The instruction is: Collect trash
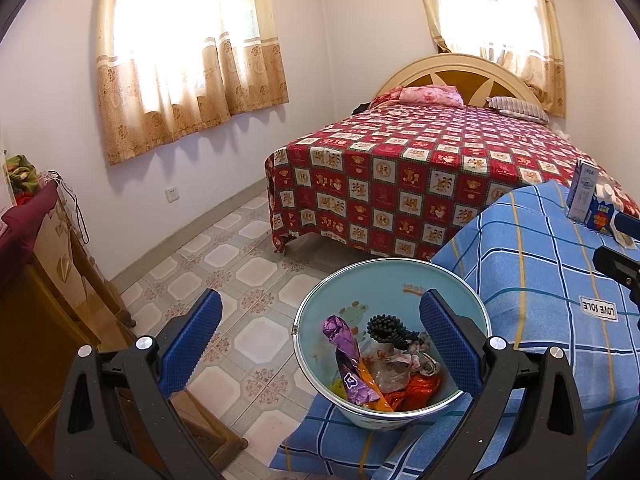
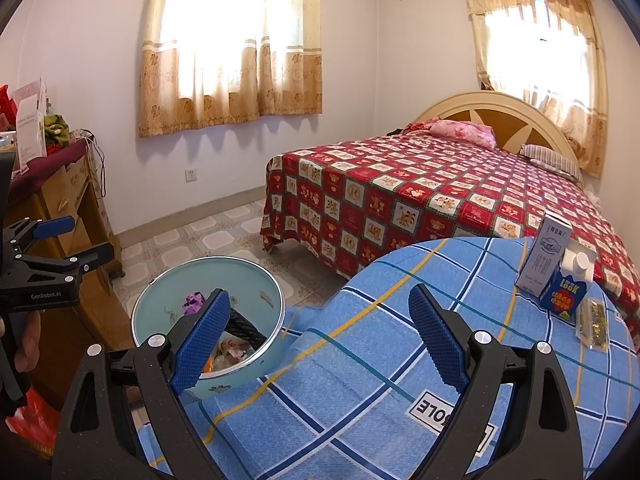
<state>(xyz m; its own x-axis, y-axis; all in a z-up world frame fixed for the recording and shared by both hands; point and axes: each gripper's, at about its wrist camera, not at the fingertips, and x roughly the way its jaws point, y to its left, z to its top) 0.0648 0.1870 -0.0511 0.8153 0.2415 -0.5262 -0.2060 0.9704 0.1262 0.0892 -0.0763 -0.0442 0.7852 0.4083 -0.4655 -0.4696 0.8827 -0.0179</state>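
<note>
A pale blue trash bucket (image 1: 362, 280) stands at the edge of the blue plaid cloth (image 1: 532, 264). It holds a purple wrapper (image 1: 346, 346), an orange wrapper, a black spiky piece and crumpled scraps. My left gripper (image 1: 320, 340) is open and empty, just above the bucket. My right gripper (image 2: 320, 334) is open and empty over the cloth (image 2: 380, 320), right of the bucket (image 2: 160, 304). A grey-white carton (image 2: 542, 256), a blue carton (image 2: 568, 284) and a clear packet (image 2: 594, 322) rest on the cloth at the right. The left gripper (image 2: 68, 240) also shows at the far left of the right wrist view.
A bed with a red patterned cover (image 2: 440, 208) stands behind. A wooden cabinet (image 1: 52, 280) with clutter on top stands at the left. Tiled floor (image 1: 240, 248) lies between the cabinet and bed.
</note>
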